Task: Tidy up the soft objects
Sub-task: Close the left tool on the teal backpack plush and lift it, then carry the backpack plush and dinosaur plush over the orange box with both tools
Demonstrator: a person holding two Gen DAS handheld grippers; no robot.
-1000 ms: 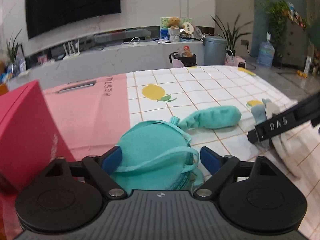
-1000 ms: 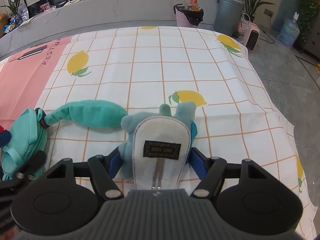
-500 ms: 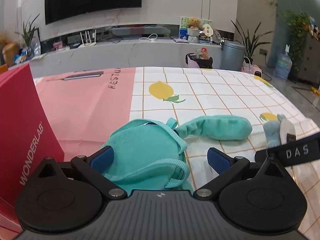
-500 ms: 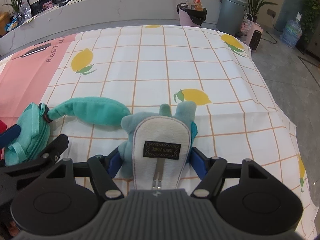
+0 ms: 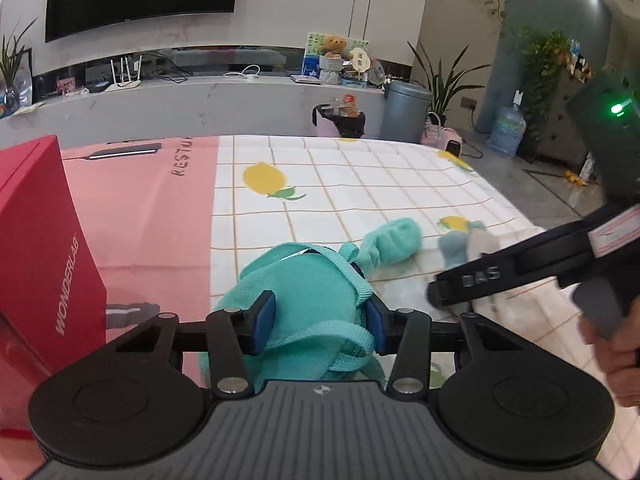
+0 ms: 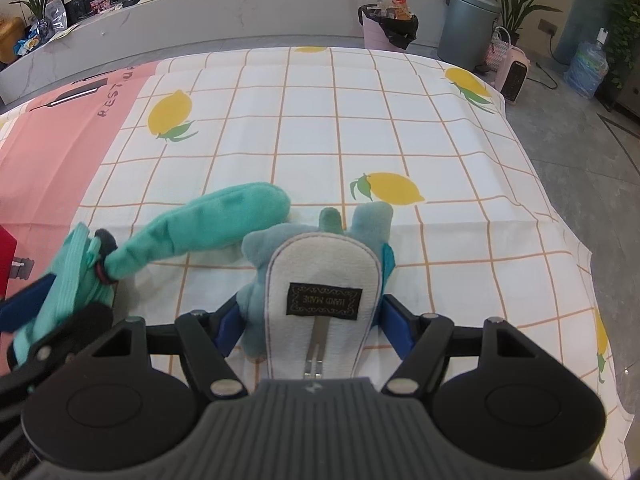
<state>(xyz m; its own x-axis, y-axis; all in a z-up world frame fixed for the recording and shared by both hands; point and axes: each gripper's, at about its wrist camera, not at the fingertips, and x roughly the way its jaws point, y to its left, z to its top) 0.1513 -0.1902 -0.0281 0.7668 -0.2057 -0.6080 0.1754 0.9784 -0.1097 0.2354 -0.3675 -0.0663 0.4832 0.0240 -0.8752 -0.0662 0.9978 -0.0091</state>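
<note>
My left gripper (image 5: 318, 326) is shut on a teal fabric pouch (image 5: 304, 284) with webbing straps and holds it just above the tablecloth. A teal plush tail (image 5: 394, 240) hangs from the pouch; it also shows in the right wrist view (image 6: 208, 228). My right gripper (image 6: 314, 326) is shut on a blue plush slipper (image 6: 320, 280) with a white sole and a black label, resting on the cloth. In the left wrist view the right gripper (image 5: 444, 296) reaches in from the right over the slipper (image 5: 460, 246).
A red WONDERLAB box (image 5: 44, 248) stands at the left on the pink part of the tablecloth (image 6: 340, 120). The table's right edge (image 6: 560, 208) drops to a grey floor. A bin and plants stand beyond the far edge.
My left gripper has closed on the teal pouch and lifted it, pulling the plush tail up and toward the left. My right gripper has stayed on the slipper.
</note>
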